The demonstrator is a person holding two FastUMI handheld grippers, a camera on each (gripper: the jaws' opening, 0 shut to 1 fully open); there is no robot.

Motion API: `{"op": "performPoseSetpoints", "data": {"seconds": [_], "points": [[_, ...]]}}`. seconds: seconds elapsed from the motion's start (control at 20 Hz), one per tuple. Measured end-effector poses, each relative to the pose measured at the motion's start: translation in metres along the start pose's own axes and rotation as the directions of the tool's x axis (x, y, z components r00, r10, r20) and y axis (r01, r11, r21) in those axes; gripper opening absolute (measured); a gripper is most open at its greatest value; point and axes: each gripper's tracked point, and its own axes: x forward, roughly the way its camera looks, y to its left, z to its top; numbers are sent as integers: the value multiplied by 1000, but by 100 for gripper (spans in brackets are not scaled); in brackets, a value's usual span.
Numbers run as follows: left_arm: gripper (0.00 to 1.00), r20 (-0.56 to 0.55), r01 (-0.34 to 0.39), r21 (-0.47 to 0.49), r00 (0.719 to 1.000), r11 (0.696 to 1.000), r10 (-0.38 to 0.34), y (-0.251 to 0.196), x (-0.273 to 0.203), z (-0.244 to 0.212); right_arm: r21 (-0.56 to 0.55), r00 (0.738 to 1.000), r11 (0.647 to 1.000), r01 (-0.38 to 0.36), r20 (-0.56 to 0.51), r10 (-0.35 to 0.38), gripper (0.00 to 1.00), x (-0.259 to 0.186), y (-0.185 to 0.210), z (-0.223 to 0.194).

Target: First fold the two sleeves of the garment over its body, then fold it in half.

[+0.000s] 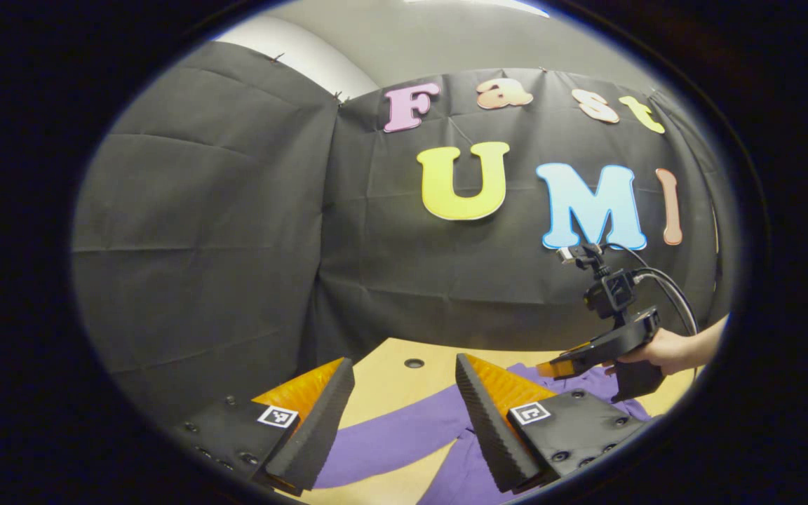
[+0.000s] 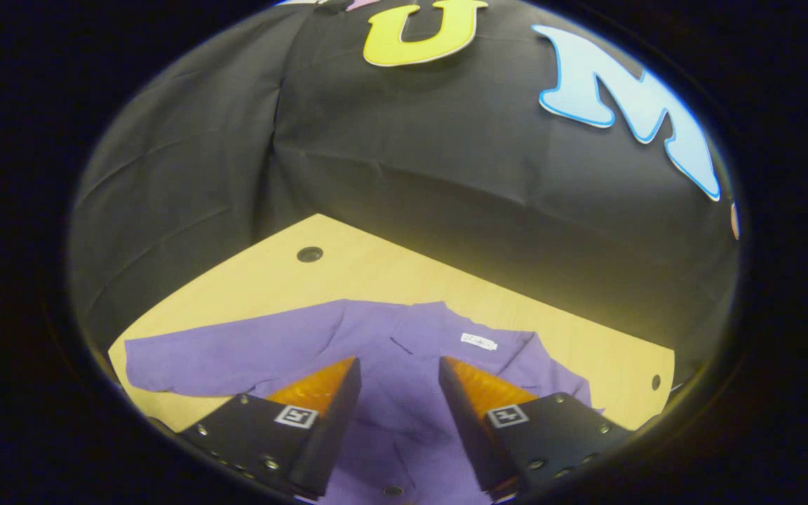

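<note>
1. Our left gripper (image 1: 404, 414) hangs in the air, fingers spread wide apart, nothing between them.
2. Our right gripper (image 2: 397, 410) is just as wide open, gripping nothing.
3. In the left gripper view that right gripper (image 1: 555, 367) is off to the right, level, carried by our bare hand (image 1: 660, 351).

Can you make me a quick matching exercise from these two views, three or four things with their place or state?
Column one:
1. purple shirt
2. left hand-held gripper
3. right hand-held gripper
4. wooden table

Column two:
A. open, above the outstretched sleeve
B. lies spread flat, sleeve not yet folded
C. carries the garment, has a round hole
D. open, above the shirt's body

Pairs: 1-B, 2-A, 3-D, 4-C
</note>
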Motion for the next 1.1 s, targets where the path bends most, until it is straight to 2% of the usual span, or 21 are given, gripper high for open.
{"op": "performPoseSetpoints", "data": {"seconds": [0.05, 0.3, 0.35, 0.4, 0.45, 0.55, 0.75, 0.9, 1.1], "points": [[94, -3, -1, 3, 1000, 1000, 1, 0, 1, -2, 4, 1000, 1000, 5, 17, -5, 80, -6, 0, 5], [94, -38, -36, -6, 999, 999, 36, 9, 3, -20, 10, 994, 1000, 14, 112, -15, 82, -40, 2, 30], [94, -47, -49, -7, 998, 999, 49, 13, 5, -25, 12, 991, 1000, 13, 132, -15, 80, -51, 3, 34], [94, -55, -68, -8, 996, 998, 68, 18, 5, -30, 16, 988, 1000, 13, 151, -16, 83, -58, 5, 38], [94, -67, -90, -11, 994, 996, 89, 26, 5, -36, 21, 985, 1000, 15, 170, -18, 92, -68, 5, 42], [94, -96, -143, -23, 985, 989, 140, 45, 5, -51, 26, 978, 999, 20, 208, -25, 91, -87, 6, 48], [94, -192, -285, -50, 943, 957, 271, 91, 4, -91, 44, 963, 999, 26, 268, -37, 91, -126, 10, 49], [94, -265, -367, -66, 903, 928, 338, 122, -1, -119, 42, 956, 998, 46, 289, -57, 91, -148, 9, 41], [95, -343, -453, -61, 846, 889, 408, 154, -10, -150, 21, 959, 998, 66, 275, -70, 91, -167, 9, 22]]}}
